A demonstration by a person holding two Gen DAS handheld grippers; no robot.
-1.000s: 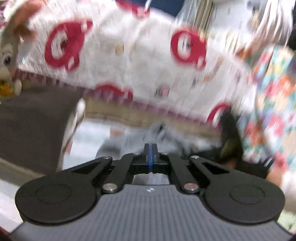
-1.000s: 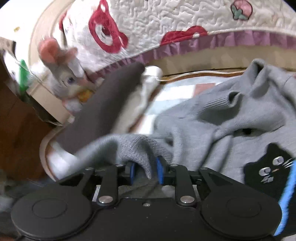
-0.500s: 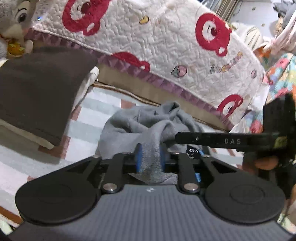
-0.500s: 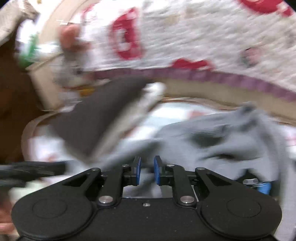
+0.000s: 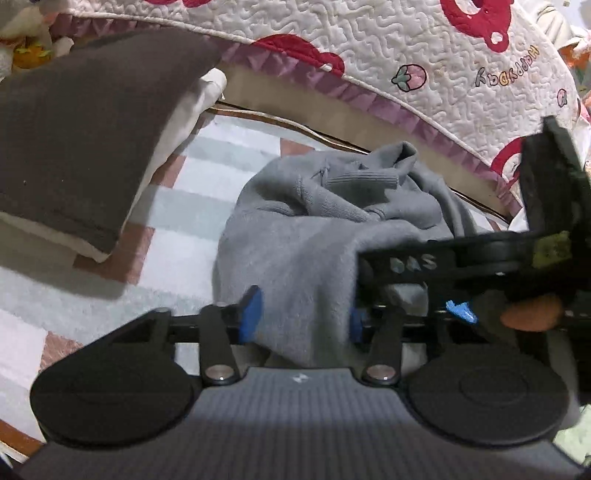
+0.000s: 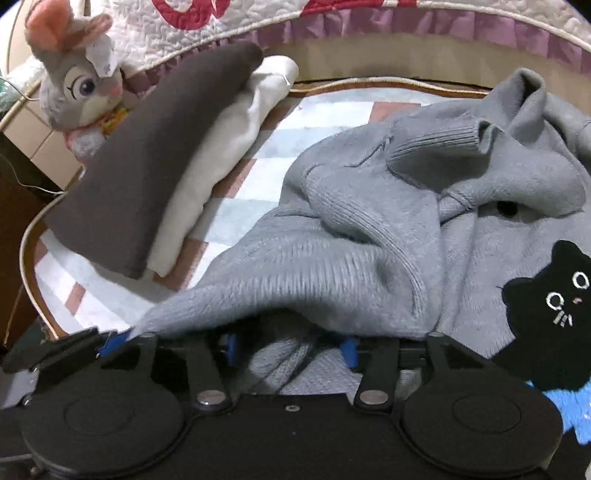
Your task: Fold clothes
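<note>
Left wrist view: the left tool has its blue-padded fingers spread wide, with a fold of the grey sweater lying loosely between them; the pads do not pinch the cloth. The sweater sits in a crumpled heap on a striped mat in pale blue, white and pink, close to the purple-trimmed edge of a white quilt with red bear shapes. To the left a dark brown folded garment rests on top of a white folded one. On the right, the right tool reaches in from the side, touching the sweater, with a fingertip of the person's hand visible on its handle.

Right wrist view: the right tool also stands wide open, its blue pads partly hidden under a ribbed edge of the grey sweater that drapes over and between them. A black cat patch shows on the sweater's right side. At lower left, the tip of the left tool touches the same edge. The brown garment over the white one lies behind on the mat, and a grey plush rabbit sits beyond them against the quilt.
</note>
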